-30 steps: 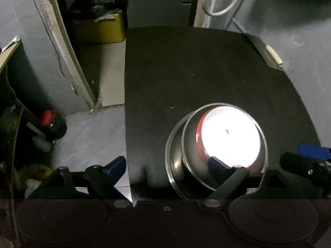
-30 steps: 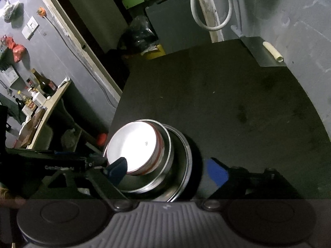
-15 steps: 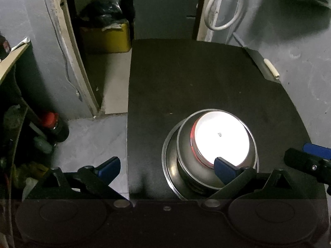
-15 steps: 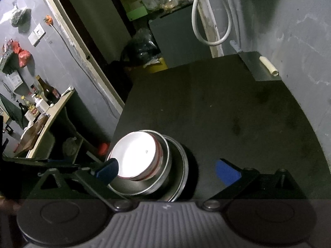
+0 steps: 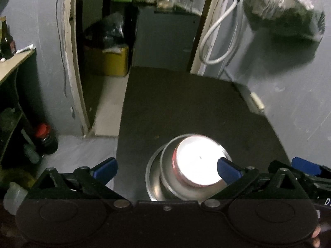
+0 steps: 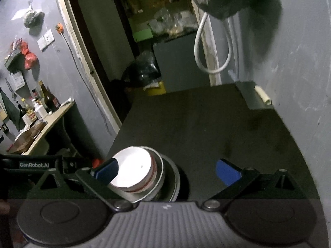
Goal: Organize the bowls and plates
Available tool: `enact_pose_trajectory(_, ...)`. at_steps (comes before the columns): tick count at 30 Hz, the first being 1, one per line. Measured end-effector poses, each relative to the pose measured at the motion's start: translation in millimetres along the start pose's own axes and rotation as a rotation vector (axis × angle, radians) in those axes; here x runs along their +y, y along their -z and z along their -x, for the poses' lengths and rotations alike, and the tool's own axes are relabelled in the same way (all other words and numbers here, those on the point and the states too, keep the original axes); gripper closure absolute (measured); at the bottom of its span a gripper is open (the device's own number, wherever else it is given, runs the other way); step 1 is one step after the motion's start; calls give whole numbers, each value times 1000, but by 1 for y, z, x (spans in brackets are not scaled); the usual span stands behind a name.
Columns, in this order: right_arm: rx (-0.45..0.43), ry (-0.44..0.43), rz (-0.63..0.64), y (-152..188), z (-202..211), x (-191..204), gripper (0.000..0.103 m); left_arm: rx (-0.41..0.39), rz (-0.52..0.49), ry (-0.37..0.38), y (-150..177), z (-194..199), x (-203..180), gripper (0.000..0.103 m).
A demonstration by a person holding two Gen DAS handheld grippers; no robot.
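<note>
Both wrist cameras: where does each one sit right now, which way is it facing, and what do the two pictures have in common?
Left wrist: sits on the left gripper, looking forward and down over the black table toward the doorway; its open blue-tipped fingers frame the stack of dishes, and the right gripper shows at the right edge.
Right wrist: sits on the right gripper, angled down over the table; the stack lies low left, with the left gripper at the left edge.
Shared: the table, the stack, the doorway, the white hose.
</note>
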State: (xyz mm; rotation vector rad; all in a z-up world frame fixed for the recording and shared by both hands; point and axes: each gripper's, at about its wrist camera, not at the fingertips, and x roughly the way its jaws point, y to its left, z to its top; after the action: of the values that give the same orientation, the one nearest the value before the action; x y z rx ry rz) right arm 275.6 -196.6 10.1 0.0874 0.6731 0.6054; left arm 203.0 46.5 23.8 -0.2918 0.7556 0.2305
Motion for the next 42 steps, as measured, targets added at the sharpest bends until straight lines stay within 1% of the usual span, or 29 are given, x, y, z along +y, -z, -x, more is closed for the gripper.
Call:
enact_pose_trajectory(1,-16,0,2,0,2,0,0,-24,-8,-7,1,3,-3,1)
enact_pose_trajectory(4,-67,-1,14,1,10,0,0,-104,-56,-63,4,11,-14,1)
enact_pose_trajectory(5,-82,-4,22,2,13,1,0,-134,-68,-69,5,14,-18,1)
enact_pose_trajectory(7,-109,-4,41,2,18,1,0,-180,-61,-70,6,22,-23,1)
enact_pose_trajectory(10,-132,0,51,2,23,0,0,-224,-40,-54,6,31,-27,1)
enact_pose_trajectory(13,-151,11,56,2,27,-2,0,-275,-40,-75,8,38,-31,1)
enact_pose_trajectory(16,-157,36,71,4,29,-2,0,-315,-57,-78,12,41,-35,1)
enact_pose_trajectory(21,-153,35,79,10,33,-4,0,-326,-88,-167,21,42,-42,1)
enact_pose_trajectory(24,-156,46,89,12,35,-4,0,-348,-82,-151,29,47,-45,1)
enact_pose_trajectory(28,-169,69,100,17,40,-2,0,-328,-73,-129,39,49,-48,1)
enact_pose_trajectory(33,-182,74,93,23,46,-5,0,-289,-64,-146,48,50,-51,1)
enact_pose_trajectory(38,-190,68,87,25,49,-8,0,-291,-74,-150,54,57,-51,1)
enact_pose_trajectory(42,-176,58,80,26,47,-9,0,-282,-76,-144,57,61,-53,1)
